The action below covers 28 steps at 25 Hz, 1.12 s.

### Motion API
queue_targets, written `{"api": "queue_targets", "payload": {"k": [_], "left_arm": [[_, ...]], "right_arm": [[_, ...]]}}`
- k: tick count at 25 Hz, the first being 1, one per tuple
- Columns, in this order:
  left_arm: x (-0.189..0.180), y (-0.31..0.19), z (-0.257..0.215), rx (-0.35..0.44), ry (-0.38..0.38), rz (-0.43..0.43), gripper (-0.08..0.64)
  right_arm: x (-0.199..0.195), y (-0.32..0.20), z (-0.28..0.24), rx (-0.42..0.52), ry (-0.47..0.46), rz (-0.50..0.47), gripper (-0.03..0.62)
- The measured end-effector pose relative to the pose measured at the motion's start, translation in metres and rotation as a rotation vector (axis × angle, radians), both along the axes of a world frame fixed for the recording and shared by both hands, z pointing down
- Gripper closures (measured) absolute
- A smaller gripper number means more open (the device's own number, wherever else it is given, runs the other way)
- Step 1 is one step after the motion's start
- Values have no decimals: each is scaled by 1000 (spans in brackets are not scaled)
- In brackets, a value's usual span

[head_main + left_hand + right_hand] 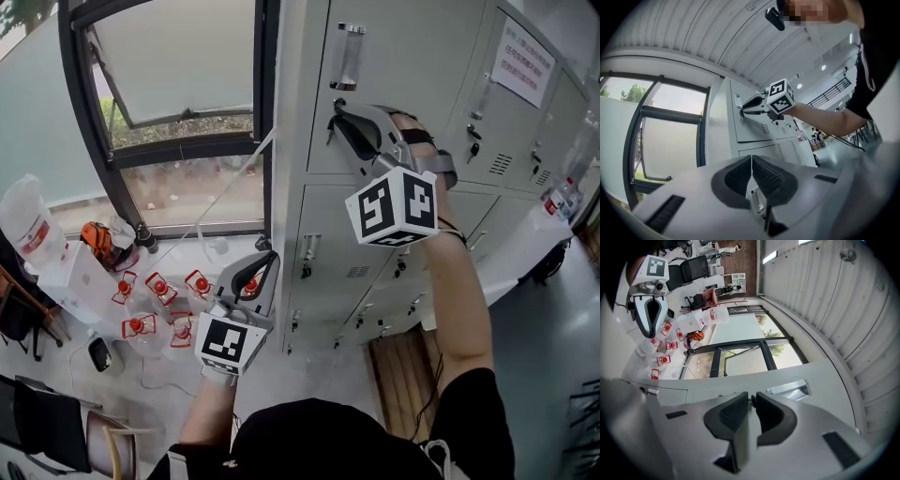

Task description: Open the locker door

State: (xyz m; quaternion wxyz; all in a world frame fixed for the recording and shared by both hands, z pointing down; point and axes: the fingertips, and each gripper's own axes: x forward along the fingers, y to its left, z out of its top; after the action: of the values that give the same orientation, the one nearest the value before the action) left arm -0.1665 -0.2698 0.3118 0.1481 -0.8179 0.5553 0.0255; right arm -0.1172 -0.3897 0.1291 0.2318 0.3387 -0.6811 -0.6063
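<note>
At the far left we see a large jug (23,225) with a red label whose print is too small to read. Beside it, small bottles (159,286) with red caps stand on the floor (309,375) below the dark window frame (183,150).

Next comes our left gripper (268,257), held low and just off the left edge of the grey lockers, touching none of them. In its own view the jaws are pressed together with nothing between them. Its marker cube (225,342) carries only black and white squares, no words. There is bare floor under it, between the bottles and the locker fronts.

Further right is the upper locker door (422,66), lying closed in its frame with a clear handle (349,56) near its left edge. Below the handle sits the key (335,105) in the lock. Our right gripper (339,120) reaches up to it. In the right gripper view the jaws are drawn nearly together and pinch that small dark key (751,401) at their tips.

At the far right a white notice (523,61) with red lines of print is stuck on a neighbouring door. We cannot read it.
</note>
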Motion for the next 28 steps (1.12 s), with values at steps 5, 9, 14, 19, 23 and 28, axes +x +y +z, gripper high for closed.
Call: {"api": "queue_targets", "payload": {"k": [5, 9, 14, 19, 23, 28], "left_arm": [[21, -9, -1, 2, 2, 67, 535], [50, -14, 2, 3, -4, 142, 535], [86, -21, -1, 3, -14, 242, 535], [132, -21, -1, 5, -29, 363, 535], [176, -18, 2, 2, -44, 467, 535], [225, -12, 9, -22, -47, 580, 535]], "right_arm": [[16, 24, -2, 18, 0, -23, 541], [39, 50, 0, 38, 1, -27, 543], [71, 75, -1, 30, -28, -43, 548], [119, 101, 0, 26, -65, -11, 548], [170, 110, -1, 20, -107, 68, 548], [242, 114, -2, 22, -165, 222, 546]]}}
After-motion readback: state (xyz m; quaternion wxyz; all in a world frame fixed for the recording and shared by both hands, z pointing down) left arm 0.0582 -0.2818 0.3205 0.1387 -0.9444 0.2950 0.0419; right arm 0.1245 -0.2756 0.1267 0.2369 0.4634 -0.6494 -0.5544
